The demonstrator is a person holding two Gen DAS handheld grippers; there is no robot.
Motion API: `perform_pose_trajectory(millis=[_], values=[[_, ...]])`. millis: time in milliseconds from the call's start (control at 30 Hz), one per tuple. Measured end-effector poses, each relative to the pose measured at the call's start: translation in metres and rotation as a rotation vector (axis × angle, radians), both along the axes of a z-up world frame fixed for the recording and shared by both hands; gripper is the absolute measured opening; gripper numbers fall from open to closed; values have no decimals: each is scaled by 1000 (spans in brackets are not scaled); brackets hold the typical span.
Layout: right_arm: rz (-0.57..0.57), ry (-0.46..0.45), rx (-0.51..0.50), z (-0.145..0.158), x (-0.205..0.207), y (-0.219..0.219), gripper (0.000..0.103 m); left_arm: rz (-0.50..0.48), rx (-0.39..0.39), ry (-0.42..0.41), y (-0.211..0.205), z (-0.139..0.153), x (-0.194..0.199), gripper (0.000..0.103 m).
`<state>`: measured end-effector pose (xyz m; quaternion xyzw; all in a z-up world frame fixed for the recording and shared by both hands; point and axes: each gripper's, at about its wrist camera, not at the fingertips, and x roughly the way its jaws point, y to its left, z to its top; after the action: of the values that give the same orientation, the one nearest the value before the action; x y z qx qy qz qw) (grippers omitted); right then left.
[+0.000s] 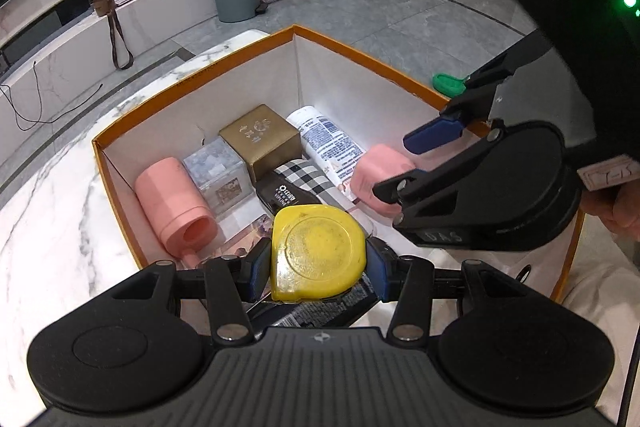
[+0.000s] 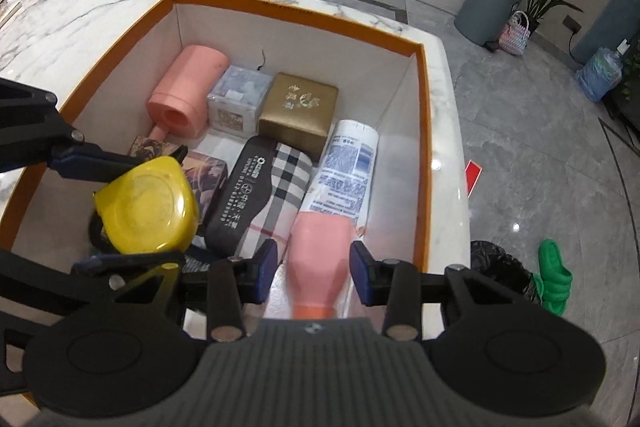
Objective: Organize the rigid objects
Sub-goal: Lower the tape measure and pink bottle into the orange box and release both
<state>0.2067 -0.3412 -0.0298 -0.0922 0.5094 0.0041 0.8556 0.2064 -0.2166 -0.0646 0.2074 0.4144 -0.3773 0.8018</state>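
Left gripper [image 1: 318,269] is clamping the yellow tape measure [image 1: 318,253] over the orange-rimmed box [image 1: 192,65], while right gripper [image 2: 313,277], half-open, is straddling the pink piece [image 2: 320,259] without visibly pressing it.

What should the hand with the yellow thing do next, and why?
Probably lower it a little further and let go. The left gripper holds the yellow tape measure over the orange-rimmed box, above a patterned box near the front, so it seems ready to be set down.
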Motion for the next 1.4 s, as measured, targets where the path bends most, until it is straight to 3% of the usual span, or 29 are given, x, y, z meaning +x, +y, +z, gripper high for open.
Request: perform_pose_trajectory(millis=[167, 400, 633, 867, 1100, 1167, 1267, 1400], values=[[-48, -140, 72, 25, -18, -15, 39, -14, -27, 35, -3, 4, -6, 56], [-89, -287, 85, 47, -45, -29, 46, -35, -49, 100, -25, -3, -13, 56], [-121, -307, 115, 42, -52, -43, 50, -117, -3, 189, -51, -22, -21, 56], [-127, -303, 143, 37, -56, -50, 50, -43, -54, 394, -61, -33, -12, 56], [-127, -297, 163, 33, -61, -50, 50, 34, -92, 519, -58, -37, -8, 61], [-126, -298, 164, 34, -63, -49, 51, 32, -99, 530, -55, -34, -11, 61], [-130, -295, 166, 36, -67, -49, 51, 27, -89, 512, -51, -29, -17, 49], [-142, -301, 177, 46, -76, -50, 54, 50, -96, 419, -35, -8, -28, 49]])
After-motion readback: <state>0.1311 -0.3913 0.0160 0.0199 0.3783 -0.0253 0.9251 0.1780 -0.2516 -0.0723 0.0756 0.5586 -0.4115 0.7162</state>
